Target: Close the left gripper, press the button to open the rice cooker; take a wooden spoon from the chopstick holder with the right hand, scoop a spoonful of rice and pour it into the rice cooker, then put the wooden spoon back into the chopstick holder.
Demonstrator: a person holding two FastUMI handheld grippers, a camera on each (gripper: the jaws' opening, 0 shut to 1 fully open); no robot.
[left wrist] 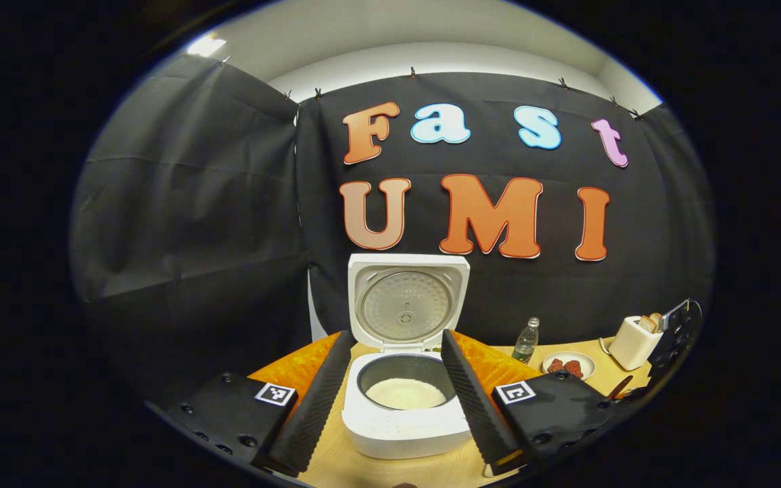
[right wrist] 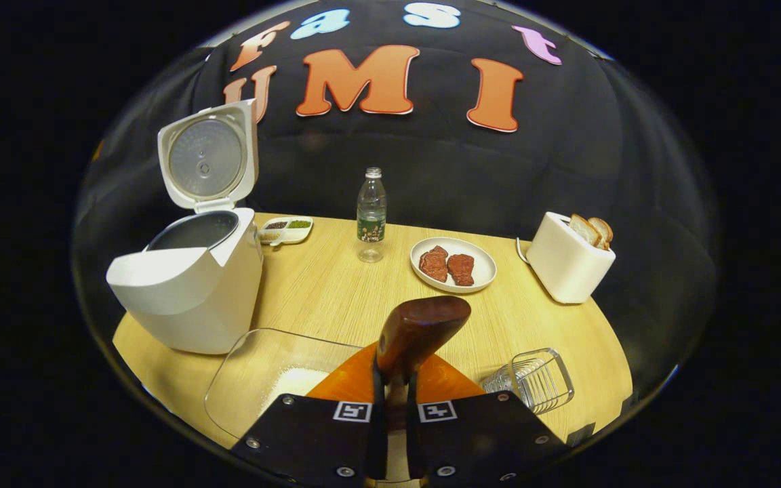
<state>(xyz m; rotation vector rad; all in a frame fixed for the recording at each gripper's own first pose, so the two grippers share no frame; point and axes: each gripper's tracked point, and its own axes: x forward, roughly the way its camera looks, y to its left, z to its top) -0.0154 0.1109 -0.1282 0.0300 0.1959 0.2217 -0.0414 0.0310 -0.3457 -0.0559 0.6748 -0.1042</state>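
rice cooker (right wrist: pixel 187 291) sits lid-up at the left of the tabletop (right wrist: pixel 336 285) with rice already in the pot, so i'd guess the spoon goes back next - tip the wooden spoon (right wrist: pixel 417 332) handle-first and lower it slowly into the wire chopstick holder (right wrist: pixel 533 379) at the right. left claw (left wrist: pixel 390 393) hangs spread wide, empty, framing the cooker - right claw (right wrist: pixel 390 400) is clamped tight on the spoon.

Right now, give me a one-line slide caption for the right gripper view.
Right gripper holds the wooden spoon above the table, rice cooker open.
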